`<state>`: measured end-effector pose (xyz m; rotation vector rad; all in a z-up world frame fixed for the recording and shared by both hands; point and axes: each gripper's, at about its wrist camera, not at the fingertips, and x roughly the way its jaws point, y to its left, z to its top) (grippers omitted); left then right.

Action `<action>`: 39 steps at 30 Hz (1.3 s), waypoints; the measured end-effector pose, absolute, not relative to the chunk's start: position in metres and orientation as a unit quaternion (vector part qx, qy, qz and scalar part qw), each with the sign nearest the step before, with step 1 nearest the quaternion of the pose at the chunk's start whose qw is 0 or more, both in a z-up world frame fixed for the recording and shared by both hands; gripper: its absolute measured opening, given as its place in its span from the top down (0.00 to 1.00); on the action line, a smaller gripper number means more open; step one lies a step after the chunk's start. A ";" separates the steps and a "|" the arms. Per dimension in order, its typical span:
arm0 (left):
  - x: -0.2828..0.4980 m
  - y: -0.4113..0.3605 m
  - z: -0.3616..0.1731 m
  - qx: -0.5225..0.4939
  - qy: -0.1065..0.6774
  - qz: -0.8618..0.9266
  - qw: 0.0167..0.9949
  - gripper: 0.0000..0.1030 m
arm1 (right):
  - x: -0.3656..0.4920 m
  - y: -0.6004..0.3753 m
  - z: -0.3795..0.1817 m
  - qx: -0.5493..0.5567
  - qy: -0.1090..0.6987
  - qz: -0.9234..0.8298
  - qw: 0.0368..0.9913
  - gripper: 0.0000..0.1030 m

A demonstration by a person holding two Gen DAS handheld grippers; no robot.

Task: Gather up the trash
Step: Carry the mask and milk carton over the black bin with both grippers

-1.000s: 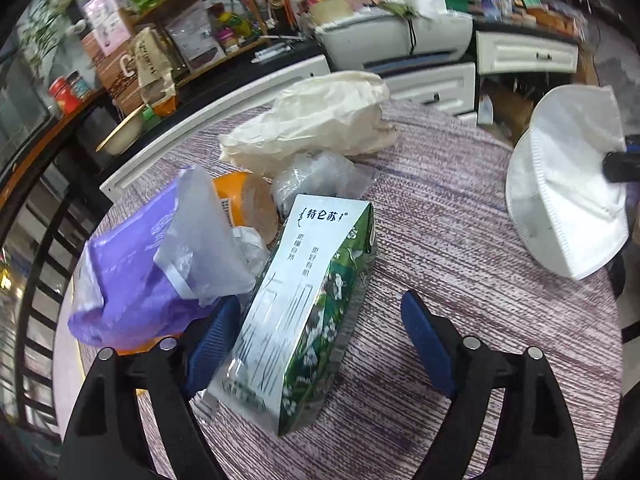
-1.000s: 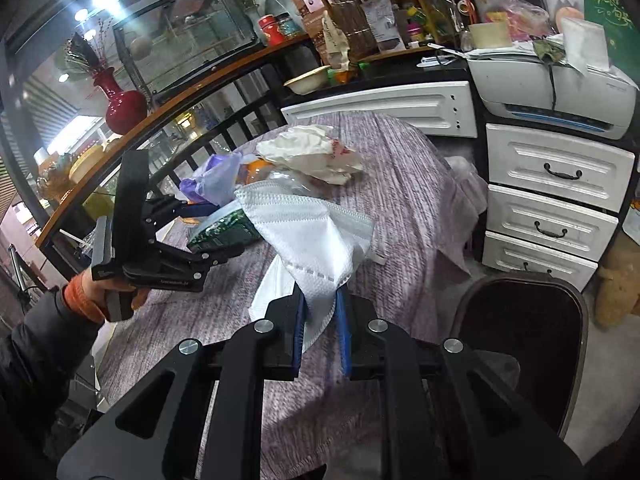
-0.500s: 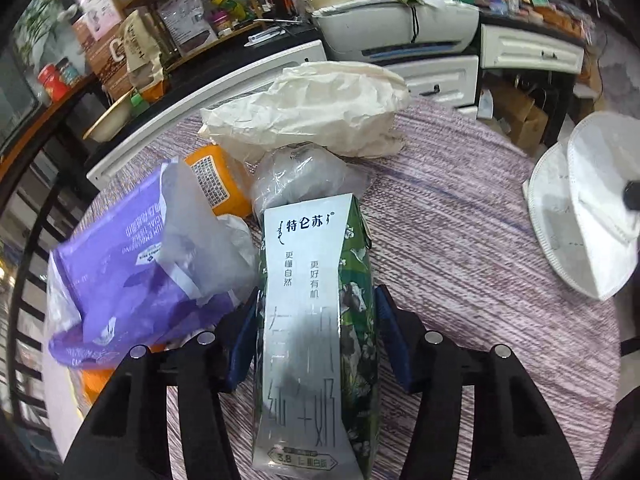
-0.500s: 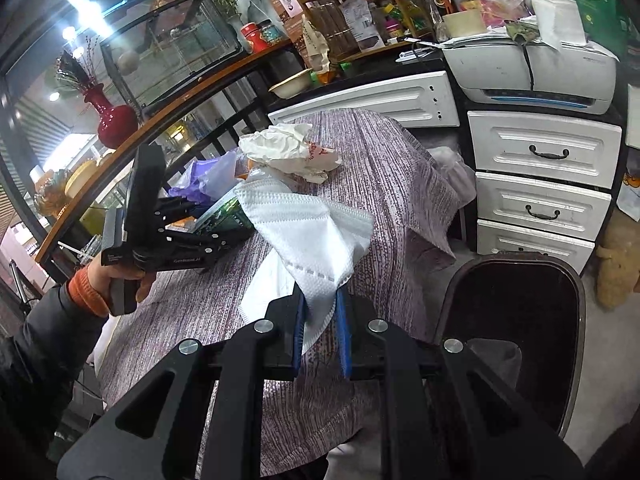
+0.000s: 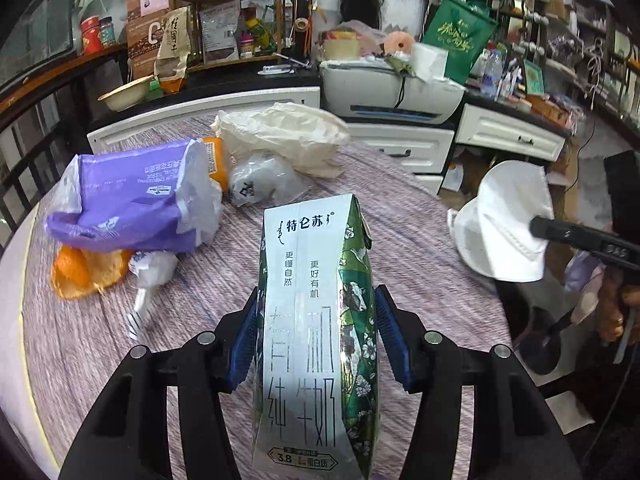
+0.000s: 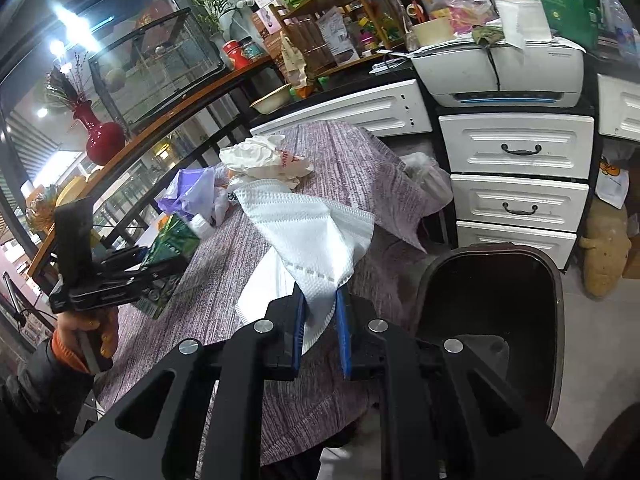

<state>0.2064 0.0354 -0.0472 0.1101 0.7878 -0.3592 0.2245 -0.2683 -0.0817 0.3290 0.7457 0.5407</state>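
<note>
Left gripper (image 5: 316, 336) angled down over table (image 5: 420, 240), milk carton (image 5: 316, 320) clamped between pads, lifted off cloth. Right gripper (image 6: 322, 320) pinched on white mask (image 6: 316, 236), held past table edge, beside open black bin (image 6: 492, 304).

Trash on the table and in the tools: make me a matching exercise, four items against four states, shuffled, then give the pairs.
Items:
1. milk carton
2. white face mask
3. purple tissue pack
4. black bin

States:
A. lying on the tablecloth, next to an orange wrapper
B. standing on the floor beside the table, open at the top
C. clamped in the left tool, lifted clear of the table
D. pinched in the right tool, hanging over the table edge

Pairs: 1-C, 2-D, 3-A, 4-B
</note>
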 end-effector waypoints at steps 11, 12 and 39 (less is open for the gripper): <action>0.187 -0.022 -0.035 0.017 0.348 -0.233 0.908 0.47 | 0.215 -0.313 -0.095 0.134 0.377 0.147 0.905 0.86; 0.187 -0.027 -0.034 0.016 0.347 -0.237 0.907 0.47 | 0.217 -0.318 -0.103 0.134 0.387 0.135 0.902 0.86; 0.210 -0.170 -0.080 0.037 0.399 -0.295 0.867 0.47 | 0.216 -0.397 -0.222 0.233 0.468 -0.010 0.853 0.33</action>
